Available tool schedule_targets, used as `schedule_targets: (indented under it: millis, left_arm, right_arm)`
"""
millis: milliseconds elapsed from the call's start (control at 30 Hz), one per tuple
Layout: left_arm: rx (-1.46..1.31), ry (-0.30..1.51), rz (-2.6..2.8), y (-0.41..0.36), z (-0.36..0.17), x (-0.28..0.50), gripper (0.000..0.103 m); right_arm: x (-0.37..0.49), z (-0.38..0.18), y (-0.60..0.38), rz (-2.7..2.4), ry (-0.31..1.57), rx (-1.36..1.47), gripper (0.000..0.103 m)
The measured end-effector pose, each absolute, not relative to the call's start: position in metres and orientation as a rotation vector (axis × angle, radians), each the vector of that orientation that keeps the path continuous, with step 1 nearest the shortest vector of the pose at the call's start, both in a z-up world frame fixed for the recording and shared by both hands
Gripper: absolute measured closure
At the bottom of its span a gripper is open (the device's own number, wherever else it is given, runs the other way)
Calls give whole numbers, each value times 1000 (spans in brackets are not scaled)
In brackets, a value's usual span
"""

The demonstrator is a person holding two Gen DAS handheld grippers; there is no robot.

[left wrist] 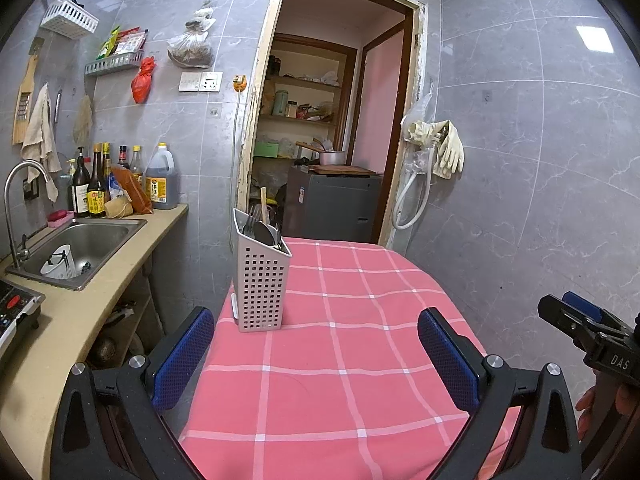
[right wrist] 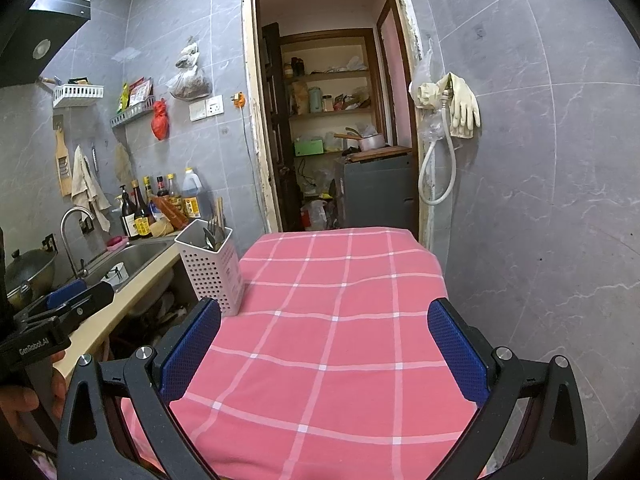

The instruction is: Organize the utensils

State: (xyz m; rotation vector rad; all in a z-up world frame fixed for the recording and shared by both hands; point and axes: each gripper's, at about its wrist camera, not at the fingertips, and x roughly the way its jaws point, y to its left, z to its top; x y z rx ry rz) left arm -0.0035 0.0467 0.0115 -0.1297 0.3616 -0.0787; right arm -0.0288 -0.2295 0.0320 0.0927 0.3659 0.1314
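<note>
A pale perforated utensil holder (left wrist: 262, 286) stands upright at the far left edge of the pink checked table (left wrist: 360, 340). Forks, spoons (left wrist: 262, 232) and a wooden chopstick stick out of its top. My left gripper (left wrist: 316, 354) hovers open above the near part of the table, nothing between its blue pads. In the right wrist view the same holder (right wrist: 212, 270) sits to the far left, utensils (right wrist: 212, 236) inside. My right gripper (right wrist: 324, 350) is open and empty over the cloth (right wrist: 340, 320). Each gripper shows at the other view's edge.
A counter (left wrist: 120, 280) with a steel sink (left wrist: 80, 248), faucet and sauce bottles (left wrist: 120, 184) runs along the left. A wok (right wrist: 28, 276) sits beside the sink. Behind the table an open doorway (left wrist: 332, 120) leads to shelves; gloves and a hose (left wrist: 436, 152) hang on the right wall.
</note>
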Motion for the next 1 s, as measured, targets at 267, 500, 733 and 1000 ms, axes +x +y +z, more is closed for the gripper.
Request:
schedule_targets:
  millis: [267,500,733,1000]
  left_arm:
    - [-136,349,-43,49,11,-7,0]
    - [-127,371,-14,46,8,-5,0]
    - [-134,379,-13,48,6,-4,0]
    - [-136,384,-14,45,5,-4,0]
  right_arm:
    - [-28,33,-229,129,368,91,1]
    - [-28,34,-230,130,368,92,1]
    - [-28,32,-229,131,370,90,1]
    - [-28,30,-228,130,374,91,1]
